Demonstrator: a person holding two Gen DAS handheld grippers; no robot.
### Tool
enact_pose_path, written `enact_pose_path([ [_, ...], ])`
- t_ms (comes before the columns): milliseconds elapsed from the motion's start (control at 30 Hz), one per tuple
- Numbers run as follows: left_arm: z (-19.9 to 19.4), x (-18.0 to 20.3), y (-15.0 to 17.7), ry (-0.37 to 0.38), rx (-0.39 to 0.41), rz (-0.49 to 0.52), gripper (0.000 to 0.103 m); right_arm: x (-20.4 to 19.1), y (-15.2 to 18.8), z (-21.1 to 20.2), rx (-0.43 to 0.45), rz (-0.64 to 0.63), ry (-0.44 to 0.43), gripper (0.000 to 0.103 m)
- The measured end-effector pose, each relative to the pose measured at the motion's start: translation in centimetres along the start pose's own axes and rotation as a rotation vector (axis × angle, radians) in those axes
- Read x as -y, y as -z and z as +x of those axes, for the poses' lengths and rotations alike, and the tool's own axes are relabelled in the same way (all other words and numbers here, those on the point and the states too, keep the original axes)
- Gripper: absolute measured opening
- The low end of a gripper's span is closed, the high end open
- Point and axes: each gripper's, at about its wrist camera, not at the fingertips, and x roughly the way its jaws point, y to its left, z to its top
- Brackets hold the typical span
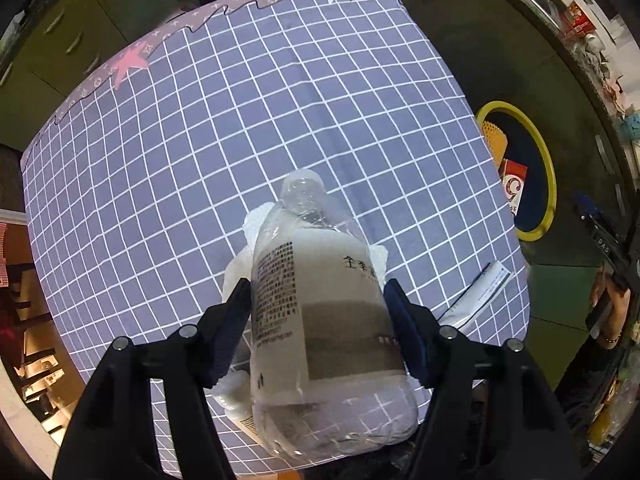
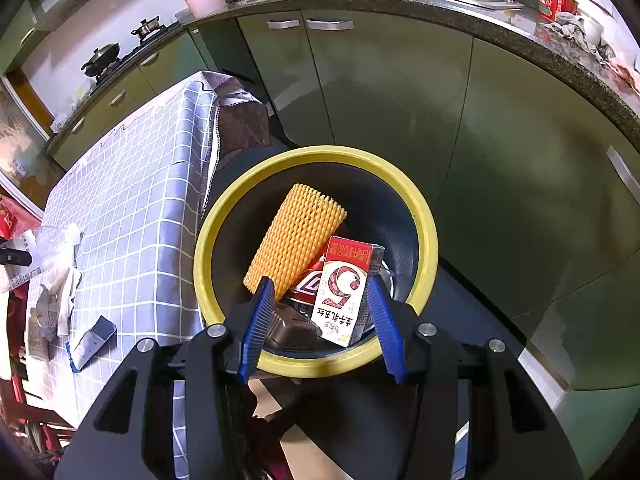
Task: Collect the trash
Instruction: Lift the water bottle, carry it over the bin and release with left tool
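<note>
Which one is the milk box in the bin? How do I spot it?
Find the round bin with the yellow rim beside the checked table. Inside, the milk box stands near the front, next to an orange foam net. It alone is red and white with a big swirly number.

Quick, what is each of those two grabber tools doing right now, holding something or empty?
Left tool: closed on the clear plastic bottle, above the checked tablecloth.
Right tool: open and empty, over the yellow-rimmed trash bin.

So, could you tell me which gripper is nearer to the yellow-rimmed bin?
Right. The right gripper hovers directly over the yellow-rimmed bin; the left gripper is over the table, holding the plastic bottle.
</note>
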Motion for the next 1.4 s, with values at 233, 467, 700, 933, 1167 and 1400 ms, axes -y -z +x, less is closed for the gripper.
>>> enact_pose_path([
  [233,-0.9,0.1,0.0,-0.006,0.014,0.009,0.063,-0.1,0.0,0.0,-0.001,-0.002,0.0,0.049],
  [467,-2.1,0.5,-0.2,-0.003,0.04,0.021,0.061,-0.2,0.0,0.1,-0.008,-0.004,-0.001,0.049],
  [700,-2.8,1.1,-0.2,-0.002,0.051,0.036,0.061,-0.2,0.0,0.1,-0.01,-0.006,-0.002,0.049],
  [933,-4.8,3.2,-0.8,0.017,0.101,0.081,0.061,-0.2,-0.1,-0.4,-0.001,-0.005,0.0,0.049],
  [1167,-7.2,9.5,-2.4,0.072,0.167,0.214,0.061,1.0,0.0,-3.2,0.045,0.011,0.019,0.049],
  [1400,-4.9,20.1,-5.1,0.162,0.176,0.401,0.061,3.1,1.1,-5.6,0.067,0.035,0.045,0.049],
])
